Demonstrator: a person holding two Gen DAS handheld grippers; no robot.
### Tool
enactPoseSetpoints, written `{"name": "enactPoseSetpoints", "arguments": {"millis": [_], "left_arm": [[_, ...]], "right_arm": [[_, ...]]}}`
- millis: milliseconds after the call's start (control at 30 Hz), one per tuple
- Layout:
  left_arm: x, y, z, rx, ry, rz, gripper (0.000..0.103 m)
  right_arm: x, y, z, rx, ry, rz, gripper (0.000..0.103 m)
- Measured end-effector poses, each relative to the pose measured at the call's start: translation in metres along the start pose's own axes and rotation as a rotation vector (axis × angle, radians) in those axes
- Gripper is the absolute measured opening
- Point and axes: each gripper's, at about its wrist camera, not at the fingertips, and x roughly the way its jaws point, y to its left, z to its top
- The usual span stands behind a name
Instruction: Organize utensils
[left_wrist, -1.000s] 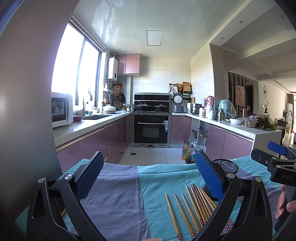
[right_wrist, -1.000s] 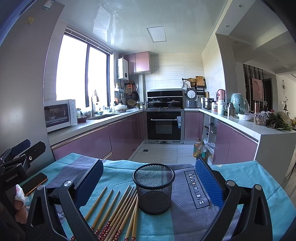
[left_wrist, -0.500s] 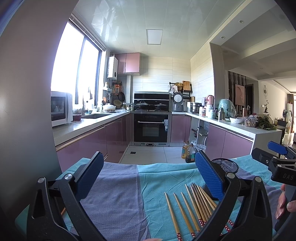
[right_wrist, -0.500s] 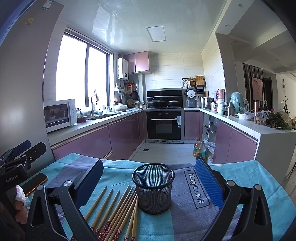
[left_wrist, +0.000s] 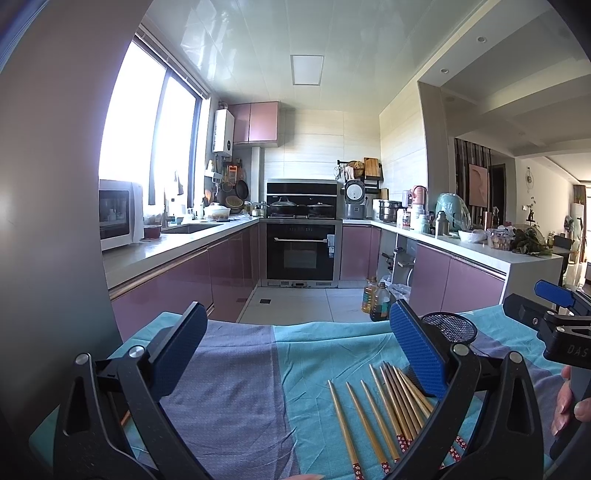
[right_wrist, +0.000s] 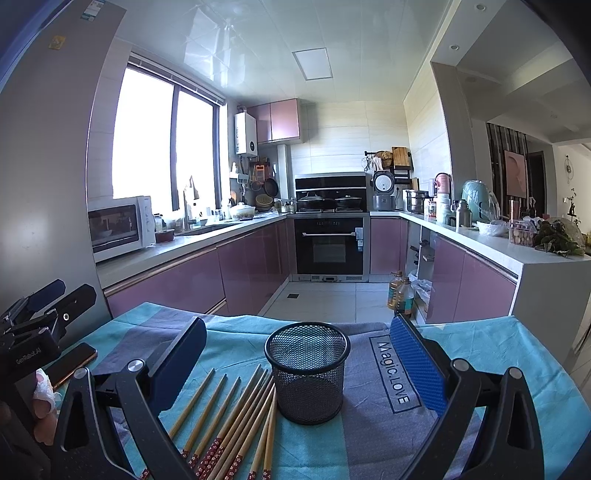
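Observation:
Several wooden chopsticks (right_wrist: 236, 417) with red patterned ends lie fanned on the teal and purple cloth, just left of an upright black mesh cup (right_wrist: 308, 371). My right gripper (right_wrist: 299, 363) is open, its jaws wide apart with the cup between them and nothing held. In the left wrist view the same chopsticks (left_wrist: 384, 410) lie under and beside the right finger, and the mesh cup (left_wrist: 448, 328) peeks out behind it. The left gripper (left_wrist: 295, 349) is open and empty over bare cloth. Each gripper shows at the edge of the other's view.
A phone (right_wrist: 72, 365) lies on the cloth at the left near a person's hand (right_wrist: 44, 398). The cloth-covered table (right_wrist: 517, 354) ends ahead, with the kitchen floor, purple cabinets and oven (right_wrist: 328, 243) beyond. Oil bottles (right_wrist: 400, 293) stand on the floor.

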Motion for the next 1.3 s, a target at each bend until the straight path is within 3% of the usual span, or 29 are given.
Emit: {"name": "enactPoseSetpoints", "arguments": {"millis": [233, 400, 500, 567, 667, 767, 900, 1100, 1167, 1300], "left_arm": [[0.006, 0.000, -0.004, 0.014, 0.035, -0.011, 0.097], [0.026, -0.003, -0.017, 0.062, 0.149, -0.039, 0.097], [0.045, -0.002, -0.029, 0.075, 0.254, -0.063, 0.097], [0.056, -0.003, -0.039, 0.089, 0.311, -0.068, 0.088], [0.069, -0.008, -0.051, 0.115, 0.384, -0.108, 0.085], [0.082, -0.015, -0.063, 0.138, 0.436, -0.162, 0.080], [0.100, -0.026, -0.079, 0.156, 0.514, -0.208, 0.070], [0.122, -0.036, -0.092, 0.161, 0.617, -0.247, 0.052], [0.131, -0.038, -0.097, 0.157, 0.652, -0.263, 0.042], [0.152, -0.038, -0.107, 0.141, 0.717, -0.279, 0.028]], "right_arm": [[0.009, -0.003, -0.003, -0.010, 0.062, 0.025, 0.096], [0.039, 0.003, -0.024, -0.058, 0.262, 0.072, 0.096], [0.060, 0.005, -0.042, -0.076, 0.391, 0.084, 0.084], [0.076, 0.002, -0.056, -0.059, 0.484, 0.096, 0.068], [0.093, -0.002, -0.069, -0.037, 0.564, 0.103, 0.051], [0.099, -0.001, -0.078, -0.026, 0.601, 0.116, 0.043], [0.101, 0.005, -0.079, -0.024, 0.619, 0.140, 0.041], [0.114, 0.010, -0.081, -0.031, 0.659, 0.138, 0.027], [0.117, 0.012, -0.082, -0.024, 0.670, 0.146, 0.019], [0.125, 0.014, -0.081, -0.027, 0.678, 0.152, 0.015]]}}
